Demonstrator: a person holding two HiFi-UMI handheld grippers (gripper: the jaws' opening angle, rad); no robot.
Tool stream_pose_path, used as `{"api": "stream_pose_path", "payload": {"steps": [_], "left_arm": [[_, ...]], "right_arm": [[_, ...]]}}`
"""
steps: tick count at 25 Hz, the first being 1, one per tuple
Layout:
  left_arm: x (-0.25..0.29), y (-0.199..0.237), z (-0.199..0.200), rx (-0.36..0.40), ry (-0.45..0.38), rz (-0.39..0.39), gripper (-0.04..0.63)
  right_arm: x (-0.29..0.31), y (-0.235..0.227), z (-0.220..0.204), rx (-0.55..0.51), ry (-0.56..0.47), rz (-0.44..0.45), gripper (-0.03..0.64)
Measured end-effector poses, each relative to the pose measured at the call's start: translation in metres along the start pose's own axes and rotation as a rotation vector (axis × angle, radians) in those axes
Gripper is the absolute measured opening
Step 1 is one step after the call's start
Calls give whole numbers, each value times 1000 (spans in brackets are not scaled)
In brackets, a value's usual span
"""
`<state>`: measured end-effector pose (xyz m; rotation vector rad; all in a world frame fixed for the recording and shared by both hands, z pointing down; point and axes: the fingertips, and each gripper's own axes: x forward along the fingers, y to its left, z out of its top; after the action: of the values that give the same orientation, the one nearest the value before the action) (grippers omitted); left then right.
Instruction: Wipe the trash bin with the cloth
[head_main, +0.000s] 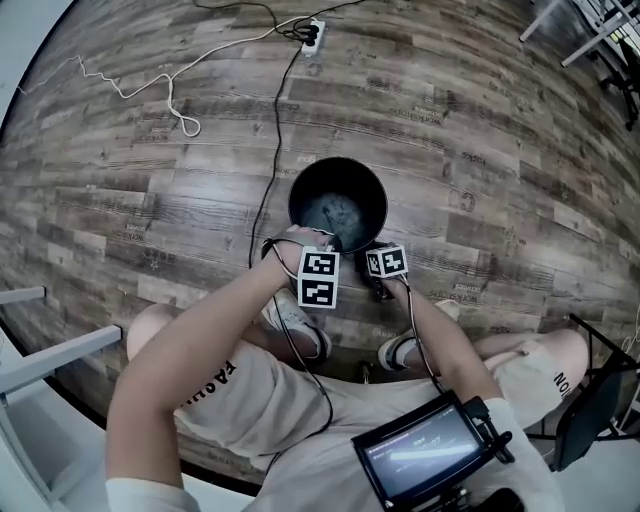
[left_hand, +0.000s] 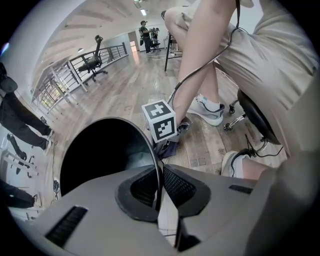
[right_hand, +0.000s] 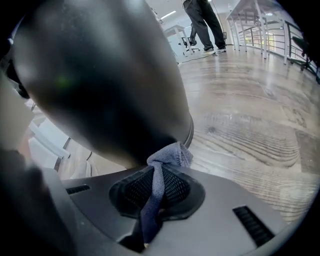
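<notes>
In the right gripper view the trash bin looms dark and blurred, its top and left side cut off by the picture's edge, and the cloth vanishes at its lower end between the jaws

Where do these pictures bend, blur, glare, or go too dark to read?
Head view: the lens curves the planks of the brown wooden floor near the edges. Left gripper view: the inside of the round black trash bin is plain black, no detail. Right gripper view: the bin's near wall is blurred, the grey-blue cloth is sharp, the floor shines with glare.
</notes>
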<state>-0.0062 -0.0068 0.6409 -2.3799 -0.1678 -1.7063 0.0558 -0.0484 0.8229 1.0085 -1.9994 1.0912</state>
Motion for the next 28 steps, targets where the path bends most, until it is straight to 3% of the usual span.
{"api": "stream_pose_path", "payload": {"steps": [5, 9, 15, 18, 20, 22, 24, 26, 28], "left_arm": [[1, 3, 1, -32, -2, 4, 38], [2, 8, 3, -95, 6, 1, 38], [8, 26, 16, -286, 0, 10, 40], [6, 34, 25, -415, -33, 1, 51], [4, 38, 32, -462, -69, -4, 51], [2, 35, 38, -465, -100, -17, 51], [1, 27, 41, -413, -108, -33, 62], [-1, 18, 42, -379, -111, -51, 133], [-4, 13, 39, -376, -113, -59, 158]], "right_arm": [[-2, 1, 1, -8, 35, -20, 34], [-26, 11, 5, -93, 88, 18, 34], [-87, 7, 24, -119, 81, 52, 34], [-119, 14, 30, -193, 100, 79, 34], [-137, 19, 33, -233, 100, 96, 34], [-153, 25, 39, -240, 79, 109, 34], [-168, 32, 47, -217, 51, 113, 34], [-180, 40, 54, -182, 32, 116, 34], [-187, 49, 60, -157, 23, 125, 34]]}}
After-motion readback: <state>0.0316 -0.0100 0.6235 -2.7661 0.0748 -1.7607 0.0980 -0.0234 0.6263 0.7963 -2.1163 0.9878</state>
